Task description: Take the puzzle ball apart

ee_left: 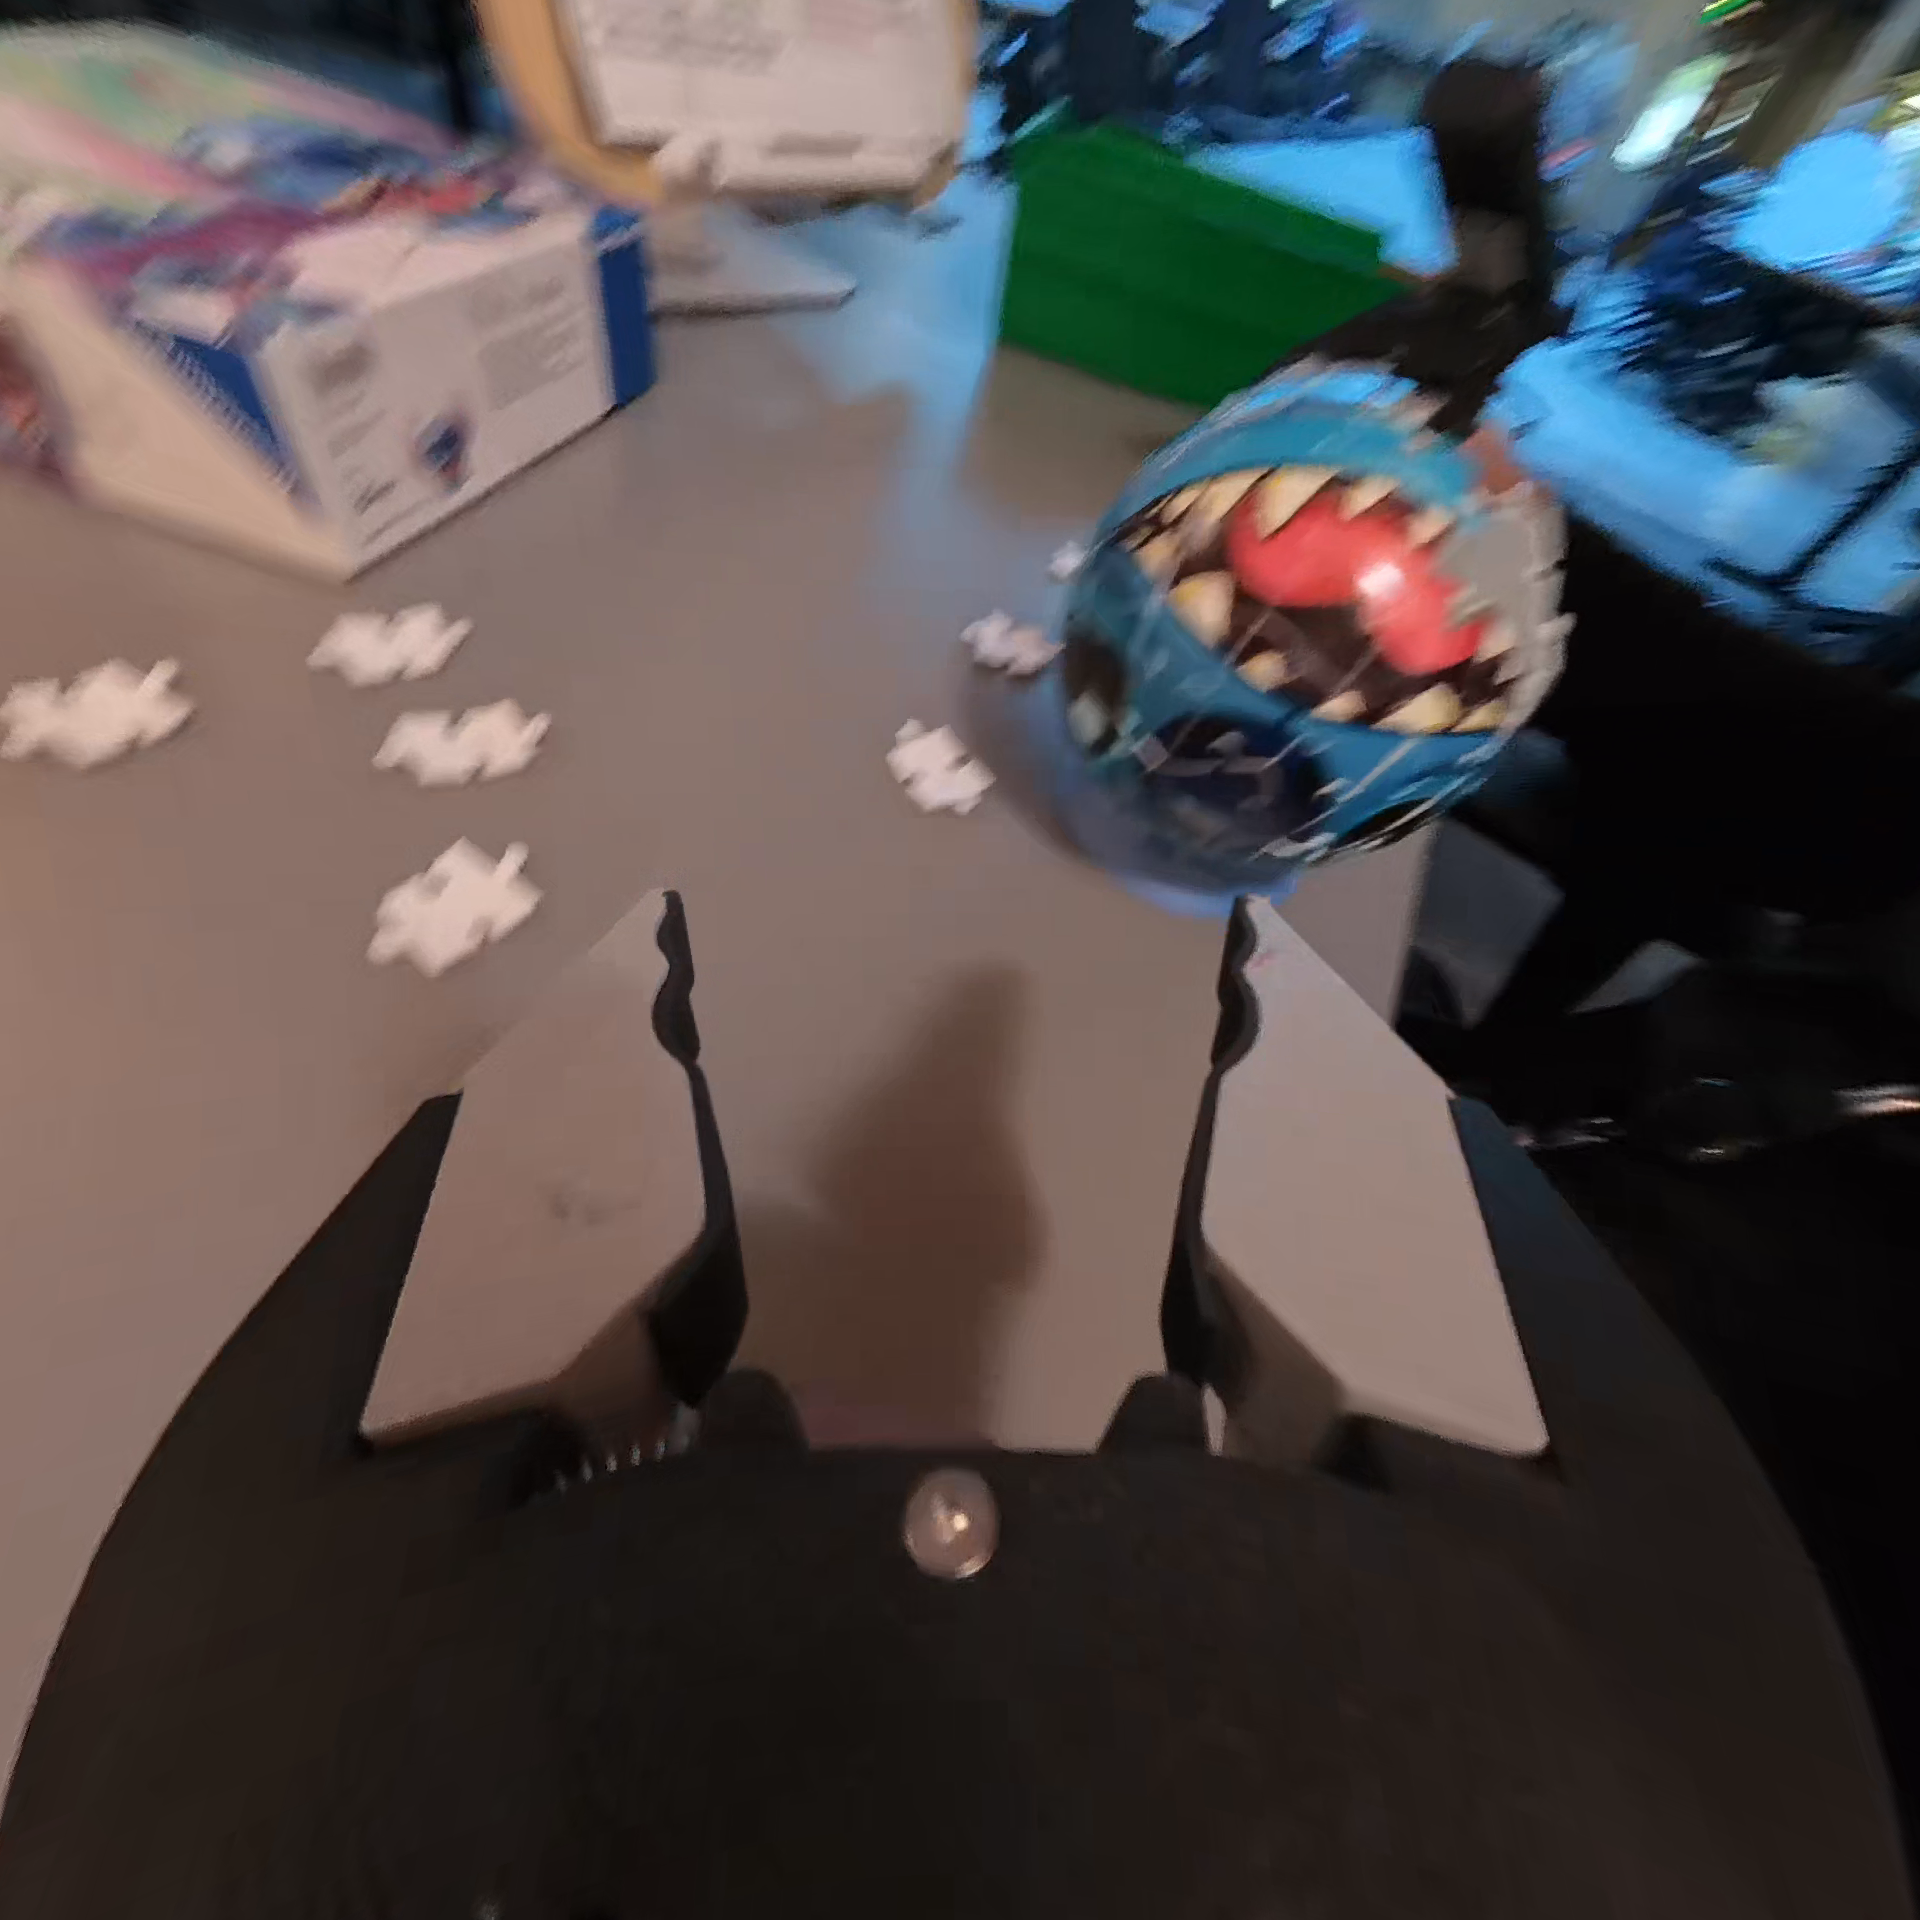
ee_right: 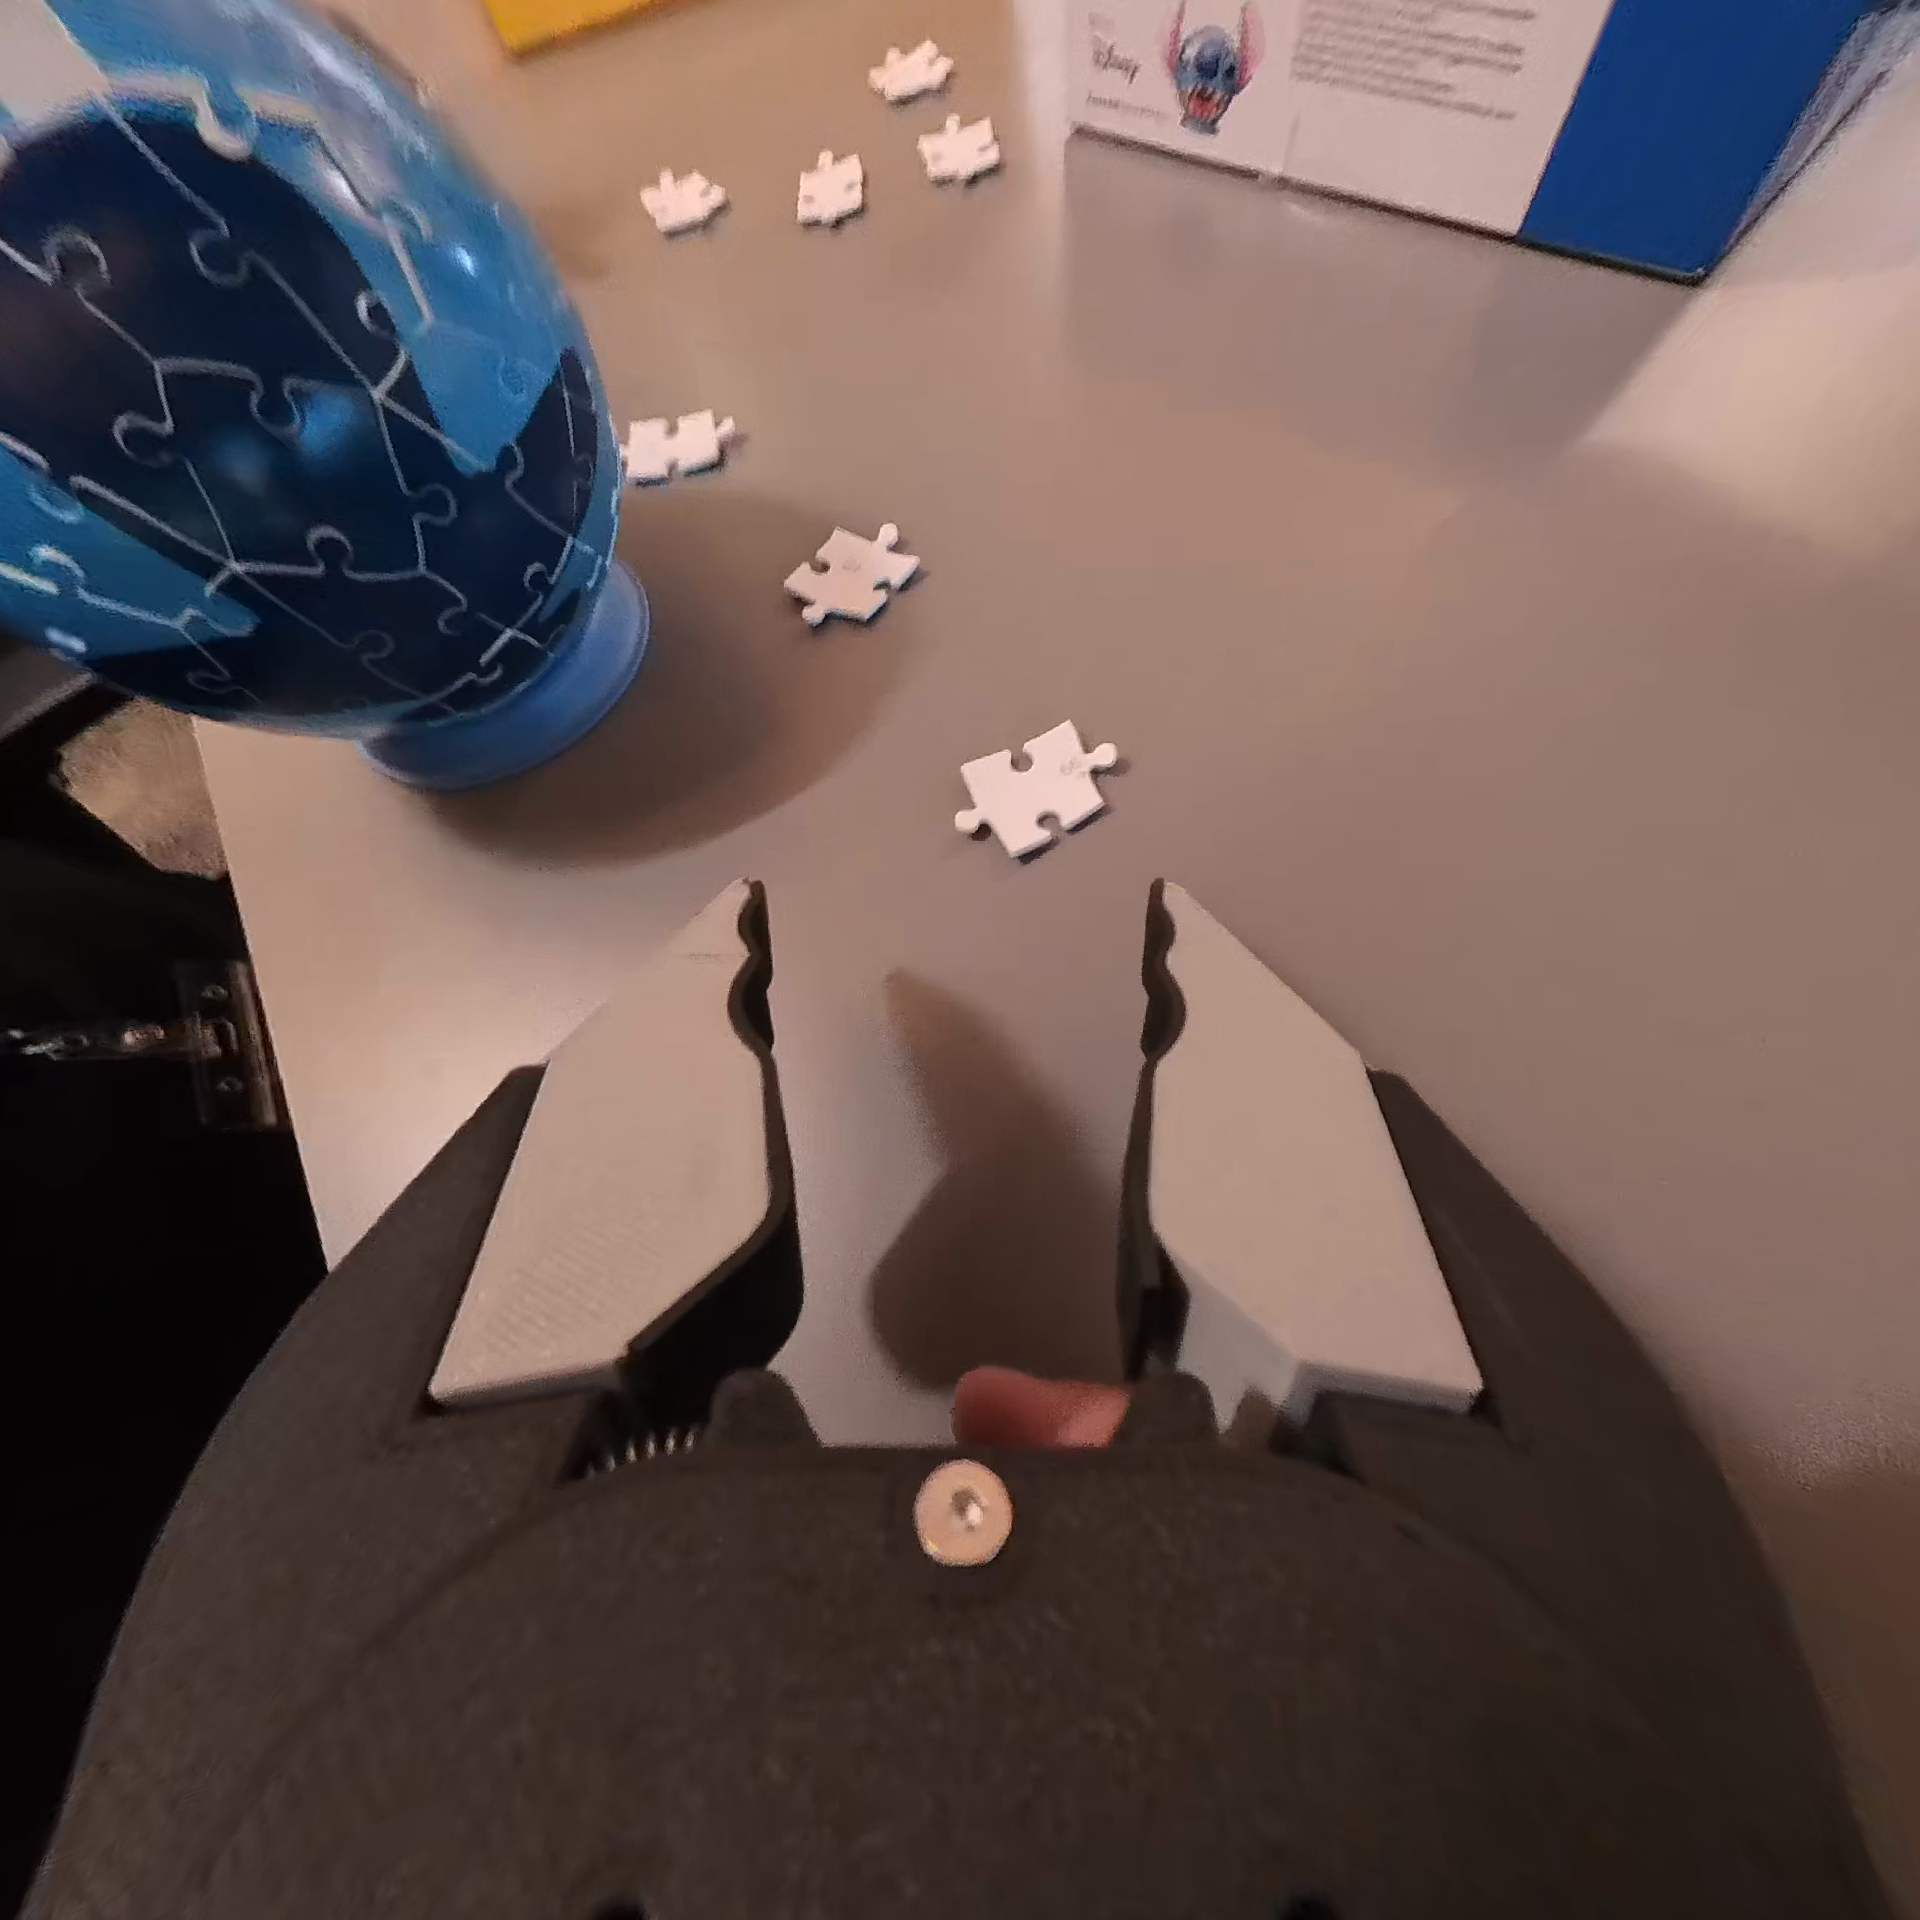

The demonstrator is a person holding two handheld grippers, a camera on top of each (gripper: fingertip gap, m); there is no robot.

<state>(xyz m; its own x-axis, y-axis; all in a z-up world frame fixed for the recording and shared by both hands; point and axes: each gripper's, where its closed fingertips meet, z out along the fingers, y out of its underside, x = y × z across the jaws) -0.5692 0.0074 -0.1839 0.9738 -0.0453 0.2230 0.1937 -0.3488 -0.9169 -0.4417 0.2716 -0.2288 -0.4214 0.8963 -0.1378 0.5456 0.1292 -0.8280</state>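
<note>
Left wrist view, blurred throughout: white and blue box (ee_left: pixel 353 364) far left on grey counter (ee_left: pixel 727 623); loose white pieces (ee_left: pixel 452 920) scattered face down ahead of it. Left tool (ee_left: pixel 951 920) low over the counter, jaws wide, nothing between them. Green bin (ee_left: pixel 1174 281) farther back. Puzzle ball (ee_left: pixel 1314 644) to the right near the counter's edge, toothed red mouth showing, just beyond the right fingertip; whether touching, could not tell.

Right wrist view: ball (ee_right: pixel 281 416) upper left, dark and light blue pieces mostly joined, a gap at its top, seated on blue ring stand (ee_right: pixel 530 696) close to the counter (ee_right: pixel 1351 623) edge. White pieces spread rightward from it, nearest one (ee_right: pixel 1039 784) just ahead of the right tool (ee_right: pixel 956 899). Jaws of that tool parted wide, empty, above bare counter. Box (ee_right: pixel 1455 114) at upper right.
</note>
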